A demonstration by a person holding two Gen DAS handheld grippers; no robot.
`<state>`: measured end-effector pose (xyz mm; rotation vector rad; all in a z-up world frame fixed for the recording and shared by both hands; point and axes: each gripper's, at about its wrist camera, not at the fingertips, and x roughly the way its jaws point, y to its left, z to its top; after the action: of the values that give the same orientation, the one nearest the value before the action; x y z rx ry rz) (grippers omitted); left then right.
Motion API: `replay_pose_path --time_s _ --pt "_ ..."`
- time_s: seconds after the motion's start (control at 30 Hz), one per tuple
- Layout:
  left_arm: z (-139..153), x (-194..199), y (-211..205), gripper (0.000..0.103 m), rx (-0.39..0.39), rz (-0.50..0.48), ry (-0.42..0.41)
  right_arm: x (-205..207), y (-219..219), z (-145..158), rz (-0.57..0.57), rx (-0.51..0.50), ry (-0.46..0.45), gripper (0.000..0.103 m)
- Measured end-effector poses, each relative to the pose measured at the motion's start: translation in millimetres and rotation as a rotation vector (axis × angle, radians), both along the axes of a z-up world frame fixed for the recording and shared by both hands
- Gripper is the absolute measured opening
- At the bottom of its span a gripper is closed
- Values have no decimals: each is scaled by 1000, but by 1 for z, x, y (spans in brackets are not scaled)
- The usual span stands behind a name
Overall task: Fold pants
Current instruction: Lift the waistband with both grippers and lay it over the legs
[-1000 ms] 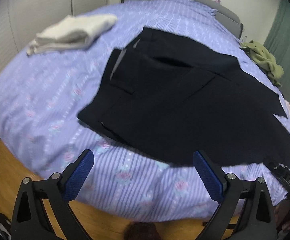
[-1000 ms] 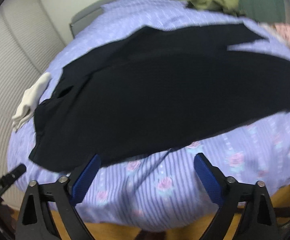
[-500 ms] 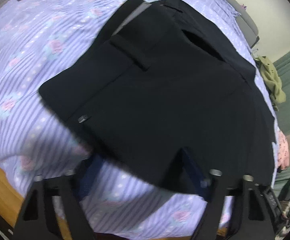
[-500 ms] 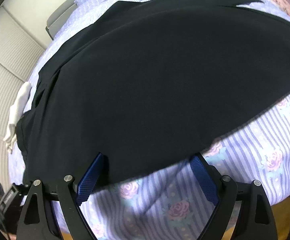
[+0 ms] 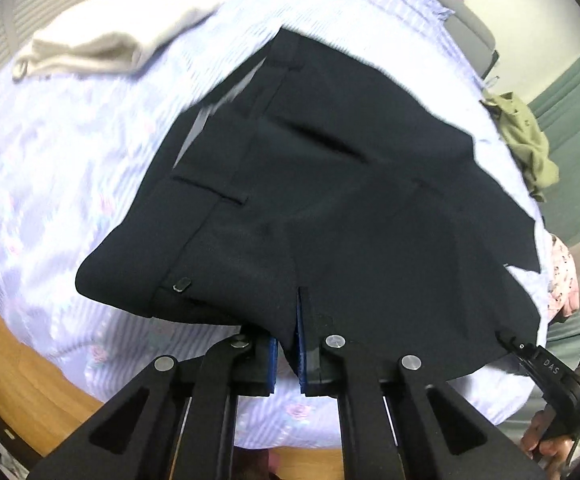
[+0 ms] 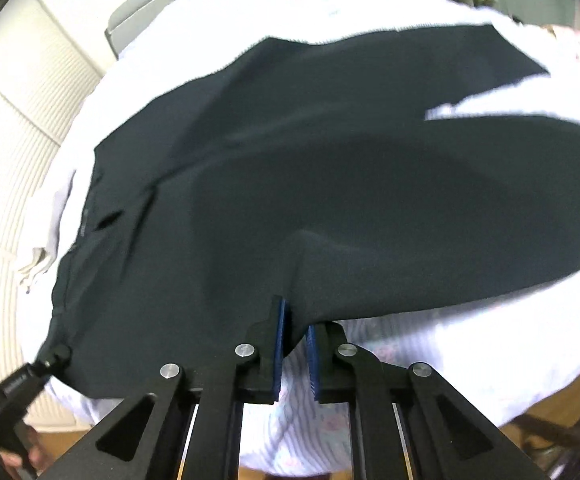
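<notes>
On striped bedspread point(image 5: 69, 184): dark pants point(image 5: 330, 200) spread flat, waistband end toward left side, legs running right. Left gripper point(image 5: 285, 354) jaws just closed, clamped on near edge by waistband. Right gripper point(image 6: 293, 344) jaws just closed too, pinching near edge further down leg. Two-point hold likely so edge lifts evenly for lengthwise fold. Cream garment point(image 5: 109, 40) lies well apart.

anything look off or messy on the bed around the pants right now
Nothing damaged or spilled. The dark pants lie unevenly, near edge pinched by the left gripper and right gripper, whose jaws have just closed on it. A crumpled olive garment sits unfolded at the far side, unlike the folded white cloth.
</notes>
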<state>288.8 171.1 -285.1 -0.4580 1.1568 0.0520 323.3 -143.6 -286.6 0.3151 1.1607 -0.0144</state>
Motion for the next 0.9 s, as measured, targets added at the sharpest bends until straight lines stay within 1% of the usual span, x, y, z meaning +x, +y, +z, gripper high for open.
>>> replay_pose_path --time_s 0.07,0.13,0.2,0.27,0.37,0.5,0.6,0.67,0.8,0.9 --pt "23 11 -3 9 25 -25 -22 8 1 27 9 -11 -13 12" --pt "47 24 -3 9 34 -47 -59 18 1 49 -1 -12 -30 12" --pt "61 40 -3 8 38 -66 -80 27 -4 65 -11 -17 -50 12" --pt "75 61 0 8 40 -84 -105 44 -3 82 -33 -19 -80 11" --pt "90 93 1 8 55 -107 -139 62 -8 98 -54 -16 -120 10" --pt "102 144 -4 8 74 -140 -169 98 -6 101 -57 -25 -138 10" --pt "107 179 -8 8 112 -157 -193 129 -7 100 -49 -23 -148 10" --pt "103 203 -10 8 118 -149 -194 154 -10 98 -31 -25 -147 10" --pt "89 254 -9 8 129 -123 -166 198 -13 89 7 -34 -123 10" --pt "73 288 -7 9 142 -107 -134 239 -10 73 47 -40 -86 10"
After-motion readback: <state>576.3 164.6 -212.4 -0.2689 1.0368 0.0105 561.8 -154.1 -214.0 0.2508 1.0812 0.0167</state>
